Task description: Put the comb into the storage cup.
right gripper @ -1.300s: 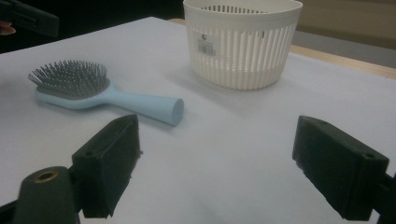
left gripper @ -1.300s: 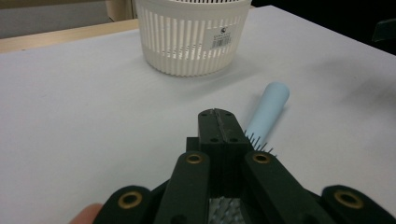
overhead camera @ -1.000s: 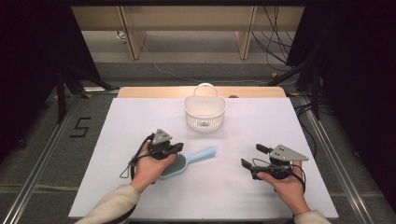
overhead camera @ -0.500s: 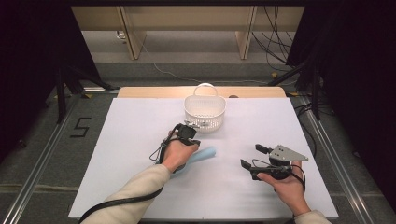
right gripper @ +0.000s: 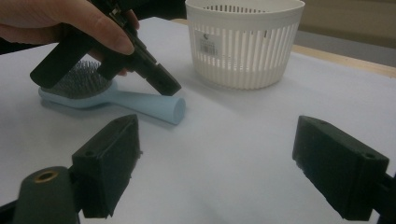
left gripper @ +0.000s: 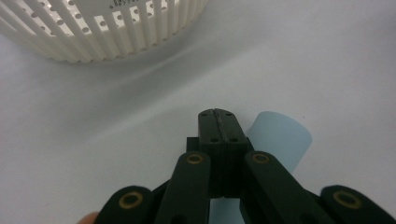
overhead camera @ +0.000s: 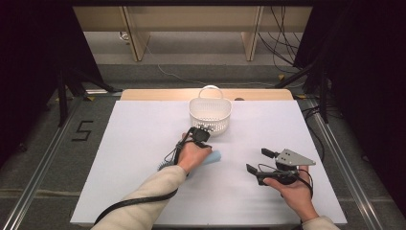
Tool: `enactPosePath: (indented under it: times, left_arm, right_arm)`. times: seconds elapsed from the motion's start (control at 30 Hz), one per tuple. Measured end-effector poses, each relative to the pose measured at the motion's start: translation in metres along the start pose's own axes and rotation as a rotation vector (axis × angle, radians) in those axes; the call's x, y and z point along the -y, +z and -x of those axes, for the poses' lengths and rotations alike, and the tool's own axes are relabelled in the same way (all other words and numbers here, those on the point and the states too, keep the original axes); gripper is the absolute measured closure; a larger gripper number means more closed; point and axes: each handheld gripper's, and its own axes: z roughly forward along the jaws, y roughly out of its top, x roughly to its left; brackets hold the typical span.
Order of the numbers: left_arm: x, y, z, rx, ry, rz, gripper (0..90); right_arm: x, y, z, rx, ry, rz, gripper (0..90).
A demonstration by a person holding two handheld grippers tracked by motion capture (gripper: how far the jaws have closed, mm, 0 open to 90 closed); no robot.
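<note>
High view: my left hand-held gripper sits just short of the basket; right one idles wide. Left gripper view: jaws closed empty above the brush handle. Right gripper view: hairbrush lies on the bench before the basket; likely mid-pickup, so next I'd open over the handle.

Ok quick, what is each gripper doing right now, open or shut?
Left gripper: shut, empty, just above the blue hairbrush handle.
Right gripper: open, holding nothing.
</note>
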Motion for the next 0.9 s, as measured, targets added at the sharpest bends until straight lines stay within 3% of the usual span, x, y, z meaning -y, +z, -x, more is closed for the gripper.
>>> enactPosePath:
  times: [0.4, 0.9]
  left_arm:
    - [0.004, 0.001, 0.004, 0.017, -0.006, -0.041, 90.0]
    - [0.023, -0.009, 0.026, 0.086, 0.088, -0.111, 90.0]
  right_arm:
    - [0.001, 0.001, 0.001, -0.001, 0.0, -0.014, 15.9]
    - [0.001, 0.0, 0.001, 0.008, 0.001, -0.013, 15.9]
